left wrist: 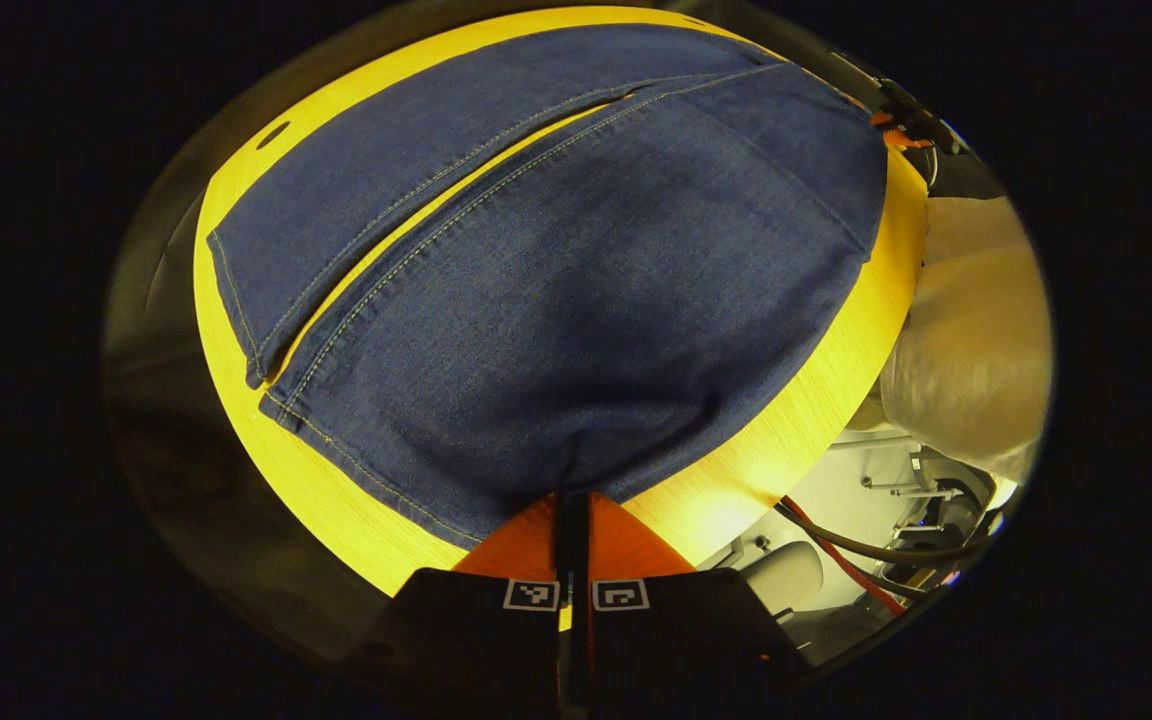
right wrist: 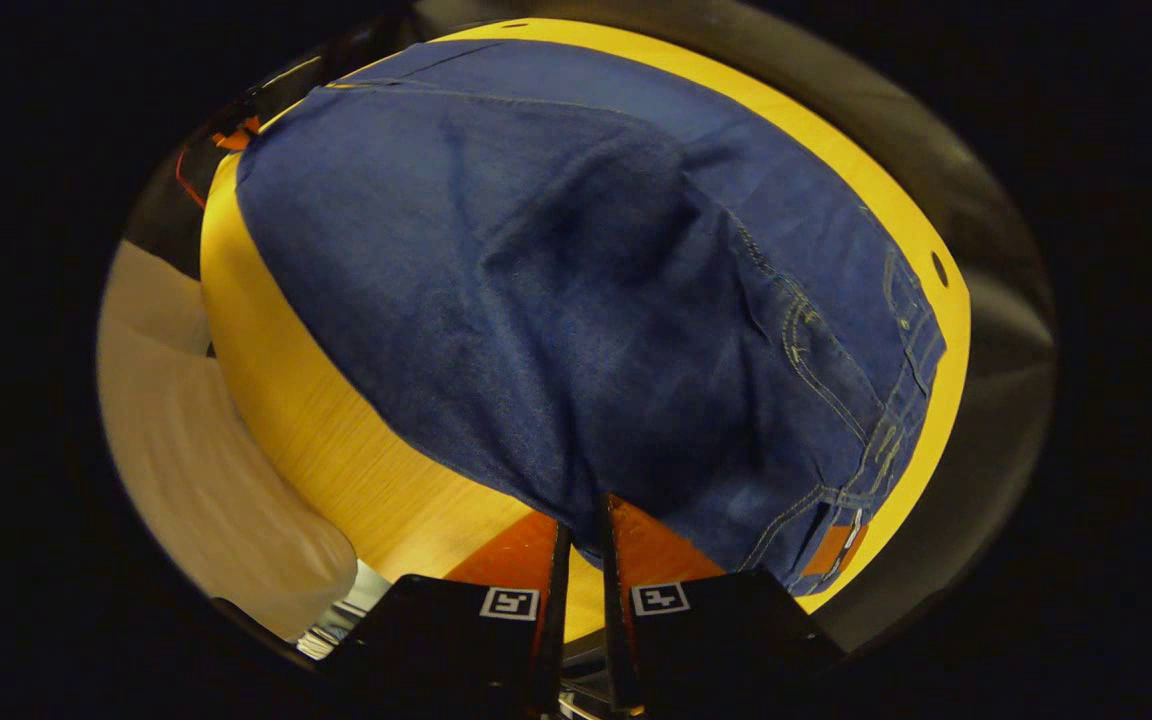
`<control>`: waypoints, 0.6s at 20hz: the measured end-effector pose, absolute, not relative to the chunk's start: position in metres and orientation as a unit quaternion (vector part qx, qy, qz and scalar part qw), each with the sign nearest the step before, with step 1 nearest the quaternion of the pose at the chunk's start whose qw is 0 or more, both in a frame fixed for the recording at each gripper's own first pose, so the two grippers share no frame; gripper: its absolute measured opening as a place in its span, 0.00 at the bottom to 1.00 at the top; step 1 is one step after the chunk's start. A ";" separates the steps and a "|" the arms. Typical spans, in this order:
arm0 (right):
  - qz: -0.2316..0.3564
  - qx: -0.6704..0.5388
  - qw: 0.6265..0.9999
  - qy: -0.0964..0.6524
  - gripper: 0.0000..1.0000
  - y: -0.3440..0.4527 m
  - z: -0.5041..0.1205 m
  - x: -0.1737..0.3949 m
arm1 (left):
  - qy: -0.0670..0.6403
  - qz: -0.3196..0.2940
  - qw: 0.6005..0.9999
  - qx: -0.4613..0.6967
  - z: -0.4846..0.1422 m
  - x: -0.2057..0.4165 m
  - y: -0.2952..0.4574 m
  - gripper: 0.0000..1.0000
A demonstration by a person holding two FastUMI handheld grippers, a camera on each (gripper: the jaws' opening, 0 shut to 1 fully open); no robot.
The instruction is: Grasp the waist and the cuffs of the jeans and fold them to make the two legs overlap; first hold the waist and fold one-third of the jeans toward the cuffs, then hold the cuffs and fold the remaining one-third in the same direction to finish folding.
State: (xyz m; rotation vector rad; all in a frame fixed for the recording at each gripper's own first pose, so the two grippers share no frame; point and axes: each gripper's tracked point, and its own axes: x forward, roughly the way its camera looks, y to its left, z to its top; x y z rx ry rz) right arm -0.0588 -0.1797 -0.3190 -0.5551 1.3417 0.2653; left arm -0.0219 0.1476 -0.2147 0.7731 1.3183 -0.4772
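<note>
Dark blue jeans lie flat on a yellow wooden table. In the left gripper view the two legs run side by side, a strip of table showing between them, with the cuffs at the left. My left gripper is shut on the near edge of the closer leg. In the right gripper view the jeans show the waist with belt loops and a brown patch at the right. My right gripper is shut on the near denim edge close to the waist.
The table rim curves close around the jeans, with a small hole near the waist. A person's pale sleeve sits off the table's near side. White gear and red and black cables hang below the edge.
</note>
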 end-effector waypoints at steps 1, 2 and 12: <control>0.116 -0.246 0.747 0.606 0.20 -0.180 -0.319 -0.060 | 0.589 -0.210 0.699 0.346 -0.215 -0.022 0.148 0.00; 0.115 -0.239 0.755 0.600 0.19 -0.180 -0.317 -0.058 | 0.584 -0.208 0.704 0.345 -0.216 -0.021 0.149 0.00; -0.003 -0.250 0.791 0.558 0.03 -0.183 -0.306 -0.056 | 0.516 -0.127 0.779 0.333 -0.215 -0.019 0.151 0.00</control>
